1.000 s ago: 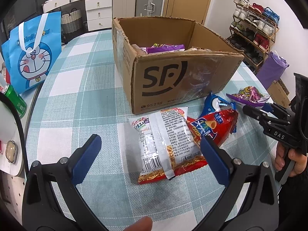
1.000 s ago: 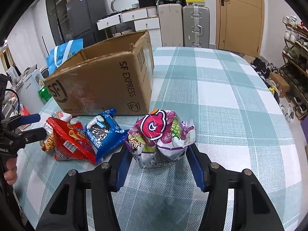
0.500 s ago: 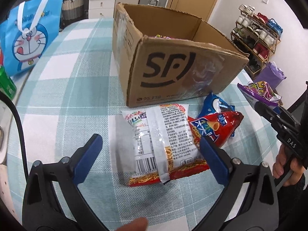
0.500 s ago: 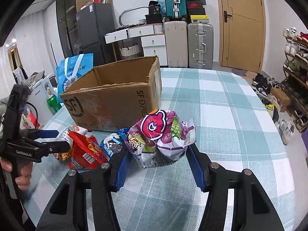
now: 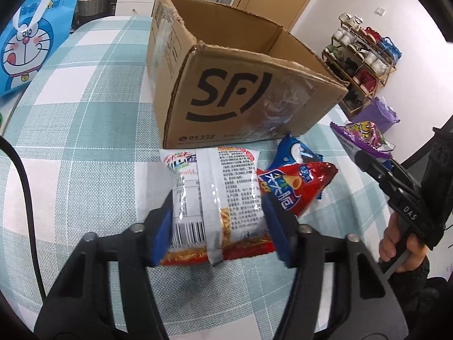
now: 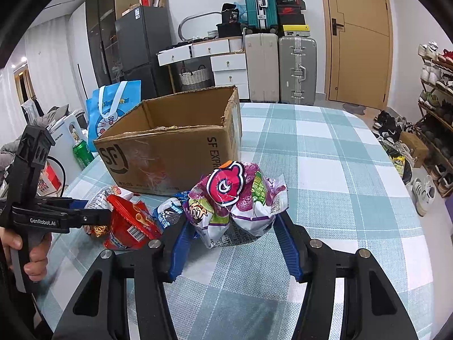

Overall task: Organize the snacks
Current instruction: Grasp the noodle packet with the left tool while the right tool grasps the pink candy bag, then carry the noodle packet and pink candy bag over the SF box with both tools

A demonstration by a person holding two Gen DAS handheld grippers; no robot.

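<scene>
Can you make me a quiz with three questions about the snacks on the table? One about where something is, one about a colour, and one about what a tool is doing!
1. Where is the red snack bag?
A. Inside the cardboard box
B. On the table in front of the cardboard box
C. On the shoe rack

2. What colour is the cartoon bag behind the box?
A. Blue
B. Yellow
C. Black

3. What is the left tool doing?
A. Hanging with nothing between its pads
B. Squeezing a green can
C. Squeezing the white noodle snack bag

Answers:
1 B: the red bag lies on the checked cloth beside the box's front wall.
2 A: it is bright blue with white handles.
3 C: its blue pads have just closed in and press both sides of the white bag.
</scene>
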